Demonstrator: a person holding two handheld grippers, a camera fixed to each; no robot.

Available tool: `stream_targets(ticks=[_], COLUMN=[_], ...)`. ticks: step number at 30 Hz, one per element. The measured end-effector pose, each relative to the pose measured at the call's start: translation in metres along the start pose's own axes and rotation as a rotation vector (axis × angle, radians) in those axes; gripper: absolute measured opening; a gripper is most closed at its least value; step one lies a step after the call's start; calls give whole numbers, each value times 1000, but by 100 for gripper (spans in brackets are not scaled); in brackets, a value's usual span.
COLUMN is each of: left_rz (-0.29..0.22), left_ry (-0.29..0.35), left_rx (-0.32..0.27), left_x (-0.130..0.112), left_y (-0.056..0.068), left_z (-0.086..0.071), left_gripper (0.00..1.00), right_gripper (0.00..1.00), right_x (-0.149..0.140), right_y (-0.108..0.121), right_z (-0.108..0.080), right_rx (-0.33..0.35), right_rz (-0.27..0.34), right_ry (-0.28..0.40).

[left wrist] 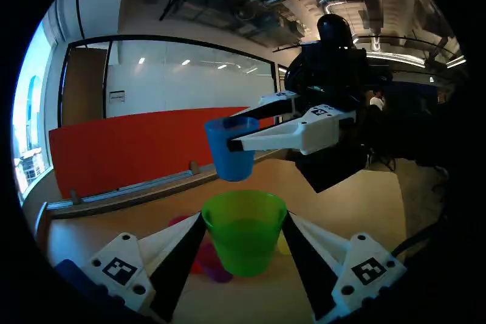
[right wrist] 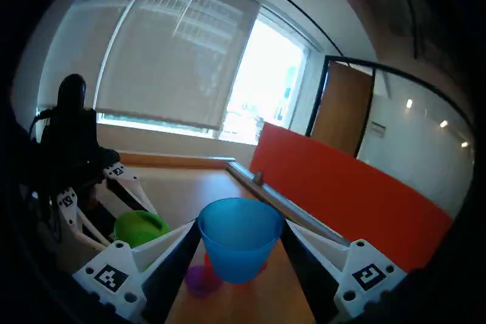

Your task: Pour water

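Smooth, tapered, translucent plastic cups, both upright above the wooden table [left wrist: 358, 196]. The left gripper [left wrist: 243, 219] clamps the green cup [left wrist: 244, 245]; the right gripper [right wrist: 240, 228] clamps the blue cup [right wrist: 238, 251] — in the left gripper view it points in level from the right, blue cup higher, beyond the green rim.

Left gripper [left wrist: 243, 219]: two white wedge fingers [left wrist: 152, 251] with black inner faces. One black-and-white square marker [left wrist: 119, 270] per finger, small dark screws [left wrist: 124, 237] around each. Right gripper [right wrist: 240, 227]: same build, same markers. In the left gripper view, its back end is a black housing [left wrist: 328, 75] with a rounded top.
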State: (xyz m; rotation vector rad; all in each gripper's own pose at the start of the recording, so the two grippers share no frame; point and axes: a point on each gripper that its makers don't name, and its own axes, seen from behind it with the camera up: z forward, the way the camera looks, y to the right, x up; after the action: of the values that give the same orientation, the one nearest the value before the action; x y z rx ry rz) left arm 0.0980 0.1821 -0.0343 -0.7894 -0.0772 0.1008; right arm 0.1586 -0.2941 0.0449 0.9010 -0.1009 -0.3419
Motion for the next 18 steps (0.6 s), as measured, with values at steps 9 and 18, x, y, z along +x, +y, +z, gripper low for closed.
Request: stream_targets(ticks=[9, 18], left_rz=[-4, -18], left_ry=[-11, -14], left_rx=[0, -3], left_x=[-1, -1], left_y=[-1, -1], left_z=[1, 3], left_gripper=[87, 87], right_gripper=[94, 93], right_x=[-15, -21], right_y=[-4, -9], right_z=[-7, -10], right_rx=[27, 48], right_rz=[132, 204], right_ry=[-39, -38])
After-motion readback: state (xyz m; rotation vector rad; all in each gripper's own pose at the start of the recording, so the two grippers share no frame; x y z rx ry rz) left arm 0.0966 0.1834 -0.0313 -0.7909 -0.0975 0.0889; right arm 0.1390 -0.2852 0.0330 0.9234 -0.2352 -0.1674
